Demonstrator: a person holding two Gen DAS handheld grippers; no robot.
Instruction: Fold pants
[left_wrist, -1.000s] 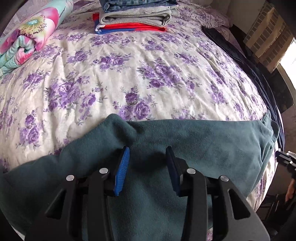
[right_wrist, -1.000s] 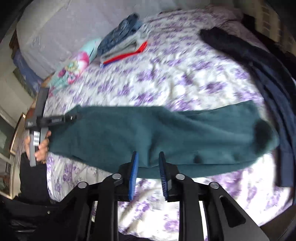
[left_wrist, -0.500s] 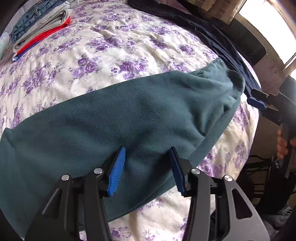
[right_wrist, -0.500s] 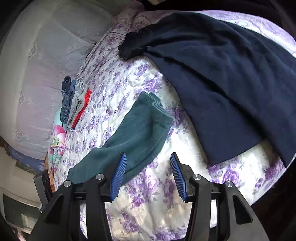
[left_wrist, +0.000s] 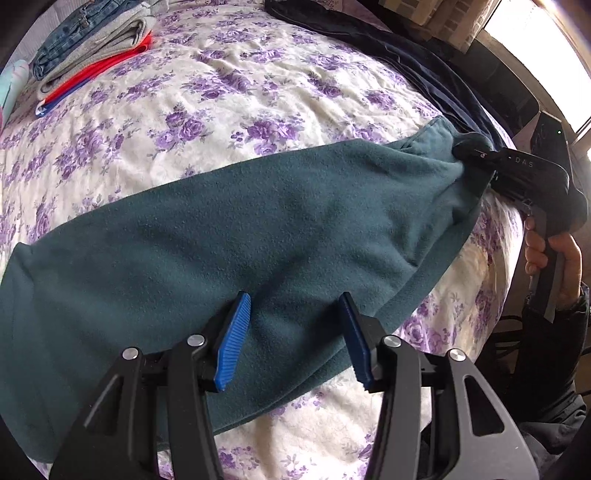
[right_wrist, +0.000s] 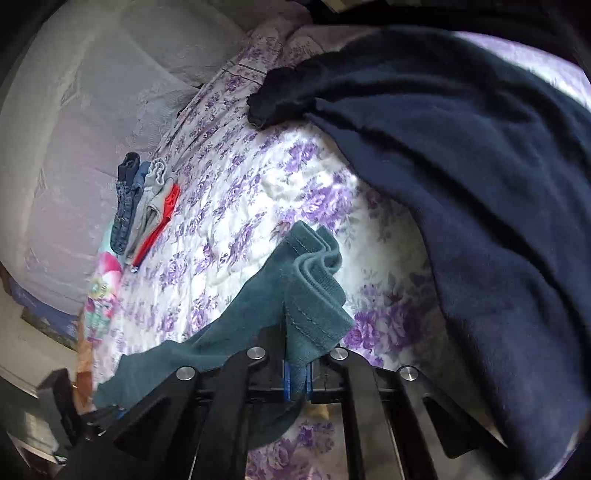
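Teal pants (left_wrist: 258, 229) pinched by right gripper (right_wrist: 297, 380) beside navy garment (right_wrist: 480, 184); left gripper (left_wrist: 295, 332) spread.

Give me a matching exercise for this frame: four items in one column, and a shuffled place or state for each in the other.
Items:
1. left gripper
2. right gripper
3. teal pants
4. navy garment

States:
A. shut on the waistband
B. spread unfolded beside the teal pants
C. open above the fabric
D. stretched long across the floral bedspread

Pairs: 1-C, 2-A, 3-D, 4-B
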